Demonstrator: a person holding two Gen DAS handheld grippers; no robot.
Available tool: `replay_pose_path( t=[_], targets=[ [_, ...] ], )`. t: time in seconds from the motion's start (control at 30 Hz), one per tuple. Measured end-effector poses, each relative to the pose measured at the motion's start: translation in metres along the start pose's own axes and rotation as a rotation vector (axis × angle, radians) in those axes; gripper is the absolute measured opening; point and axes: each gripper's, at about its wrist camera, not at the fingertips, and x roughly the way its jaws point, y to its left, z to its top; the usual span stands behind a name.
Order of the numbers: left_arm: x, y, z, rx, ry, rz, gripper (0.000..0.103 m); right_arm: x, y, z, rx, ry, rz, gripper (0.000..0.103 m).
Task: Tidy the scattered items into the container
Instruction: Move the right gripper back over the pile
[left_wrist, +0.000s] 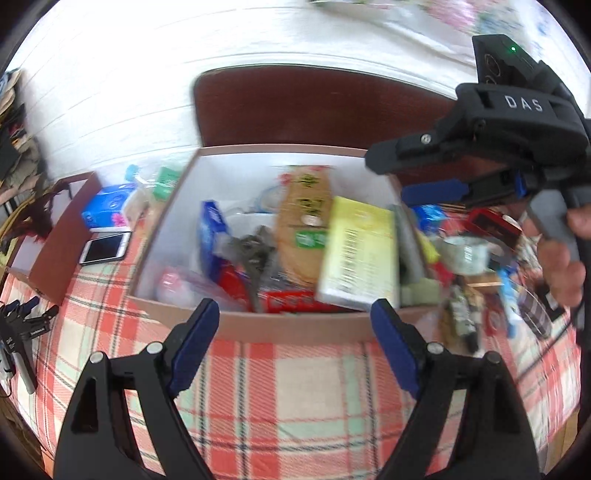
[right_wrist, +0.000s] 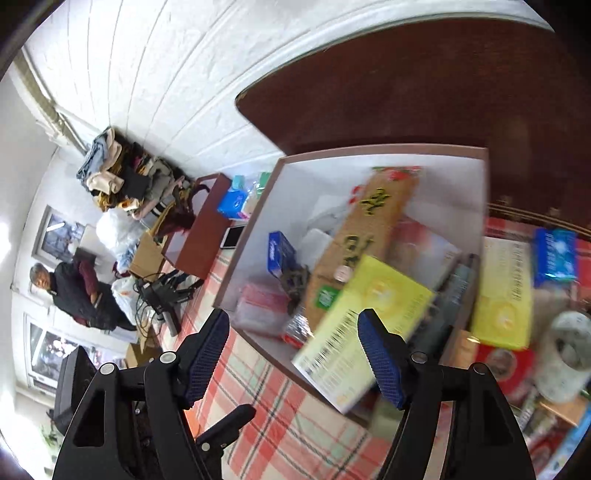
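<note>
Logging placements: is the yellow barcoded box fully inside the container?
Partly in. The yellow barcoded box lies tilted in the brown white-lined container, its barcoded end over the near rim; both grippers open, away from it.

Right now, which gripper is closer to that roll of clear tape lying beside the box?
Right. The right gripper hovers just up-left of the tape roll, over the box's right edge; the left gripper sits back before the box's front wall.

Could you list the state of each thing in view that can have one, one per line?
left gripper: open, holding nothing.
right gripper: open, holding nothing.
cardboard box: open-topped, crowded with items.
yellow box: in the box, tilted on the pile.
brown packet: lying lengthwise inside the box.
smartphone: flat on the cloth outside the box, screen dark.
tape roll: outside the box, among loose items.
</note>
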Motion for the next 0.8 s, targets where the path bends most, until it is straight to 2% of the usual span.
replay_pose_path(
  t=[0.33,0.53,0.8],
  targets=[
    [-0.024,-0.075,-0.023,0.097,0.005,-0.102,0.084,-0.103,-0.054,-0.061,0.096,-0.072,-0.078,0.074],
    [-0.042,-0.11,-0.027,0.132,-0.011,-0.137,0.085,-0.144,-0.084,-0.098,0.147,-0.093,-0.09,0.074],
    [-0.039,-0.171,-0.037,0.208,0.014,-0.184,0.085,-0.188,-0.127,-0.137,0.22,-0.131,-0.116,0.074]
  ],
)
